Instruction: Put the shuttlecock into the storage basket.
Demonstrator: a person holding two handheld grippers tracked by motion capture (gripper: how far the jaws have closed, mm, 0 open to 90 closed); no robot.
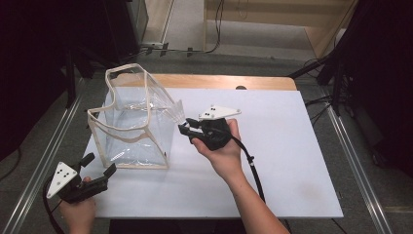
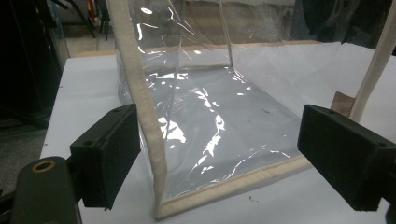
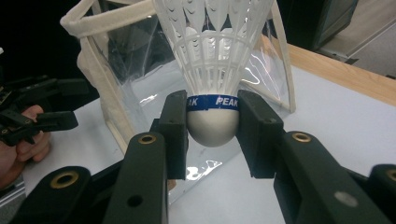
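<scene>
A white plastic shuttlecock (image 3: pixel 212 51) with a blue band marked PEAK is clamped by its cork between the jaws of my right gripper (image 3: pixel 212 126). In the high view the right gripper (image 1: pixel 185 127) holds the shuttlecock (image 1: pixel 176 114) against the right side of a clear plastic bag (image 1: pixel 131 124) with cream fabric trim. The bag stands upright on the white tabletop (image 1: pixel 277 161), its mouth facing up. My left gripper (image 1: pixel 101 164) is open at the table's near left corner, just short of the bag's front bottom corner. The bag's trimmed corner (image 2: pixel 156 186) lies between the open left gripper's (image 2: pixel 219 144) jaws, untouched.
A wooden strip (image 1: pixel 219 80) borders the table's far edge. Metal rails run along the left (image 1: pixel 46 156) and right (image 1: pixel 355 161) sides. Dark cabinets and floor cables (image 1: pixel 190 48) lie beyond the table. The other hand and its gripper (image 3: pixel 42 116) show beside the bag.
</scene>
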